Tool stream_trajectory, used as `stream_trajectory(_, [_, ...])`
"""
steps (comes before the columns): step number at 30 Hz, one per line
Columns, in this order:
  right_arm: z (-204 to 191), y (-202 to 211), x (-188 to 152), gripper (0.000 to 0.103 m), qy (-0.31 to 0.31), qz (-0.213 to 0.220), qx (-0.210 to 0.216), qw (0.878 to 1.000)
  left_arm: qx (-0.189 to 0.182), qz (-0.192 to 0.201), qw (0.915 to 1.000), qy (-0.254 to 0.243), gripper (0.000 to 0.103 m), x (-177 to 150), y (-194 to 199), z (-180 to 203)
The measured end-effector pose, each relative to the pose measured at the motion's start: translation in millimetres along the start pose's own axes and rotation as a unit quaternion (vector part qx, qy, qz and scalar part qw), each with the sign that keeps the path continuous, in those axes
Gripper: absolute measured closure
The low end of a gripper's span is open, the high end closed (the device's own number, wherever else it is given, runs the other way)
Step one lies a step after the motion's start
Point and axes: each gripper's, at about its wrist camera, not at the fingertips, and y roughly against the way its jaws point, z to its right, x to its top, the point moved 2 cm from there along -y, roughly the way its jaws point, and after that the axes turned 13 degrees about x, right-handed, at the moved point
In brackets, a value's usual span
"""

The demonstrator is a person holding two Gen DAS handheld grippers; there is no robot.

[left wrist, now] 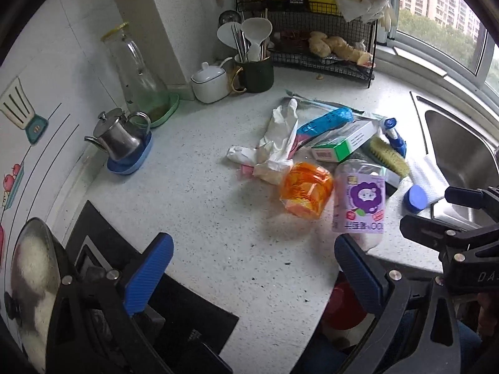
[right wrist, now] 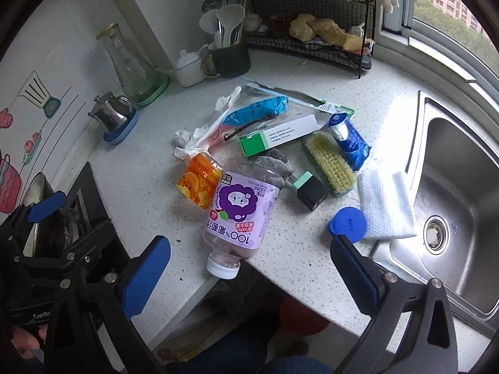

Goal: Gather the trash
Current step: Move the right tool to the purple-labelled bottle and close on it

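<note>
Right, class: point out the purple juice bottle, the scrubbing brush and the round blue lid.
purple juice bottle [right wrist: 238,208]: right wrist view, on its label.
scrubbing brush [right wrist: 330,162]: right wrist view, on its bristles.
round blue lid [right wrist: 347,221]: right wrist view, on its flat top.

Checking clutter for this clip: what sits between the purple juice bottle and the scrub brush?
In the right wrist view, a small black block with a mint-green end lies between the purple juice bottle and the scrub brush.

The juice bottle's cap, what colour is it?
White. The cap of the juice bottle shows best in the right wrist view.
</note>
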Motion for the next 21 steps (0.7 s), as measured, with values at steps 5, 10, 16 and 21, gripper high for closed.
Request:
stream_trajectory(5, [3.7, -34.3, 9.1, 0.000, -0.029, -0.035, -0.015, 0.999, -0.032, -0.030, 0.9990, 0.001, 0.000, 3.9, -39.4, -9.3])
stream_trajectory(10, [4.6, -50.1, 15.4, 0.001, -0.039, -0.044, -0.060, 0.996, -0.030, -0.045, 0.9984, -0.019, 0.000, 4.5, -64.7, -7.2])
stream_trajectory(16, [12.8, -66.2, 15.7, 0.010, -0.068, -0.078, -0.086, 0.991, -0.065, -0.059, 0.9957, -0.027, 0.000, 10.0, -84.9, -1.9])
stream_trajectory(21, [24.1, -68.0, 17.4, 0.021, -0.081, -0.081, -0.078, 0.990, -0.083, -0.062, 0.9941, -0.031, 0.000, 11.0, -91.3, 4.8])
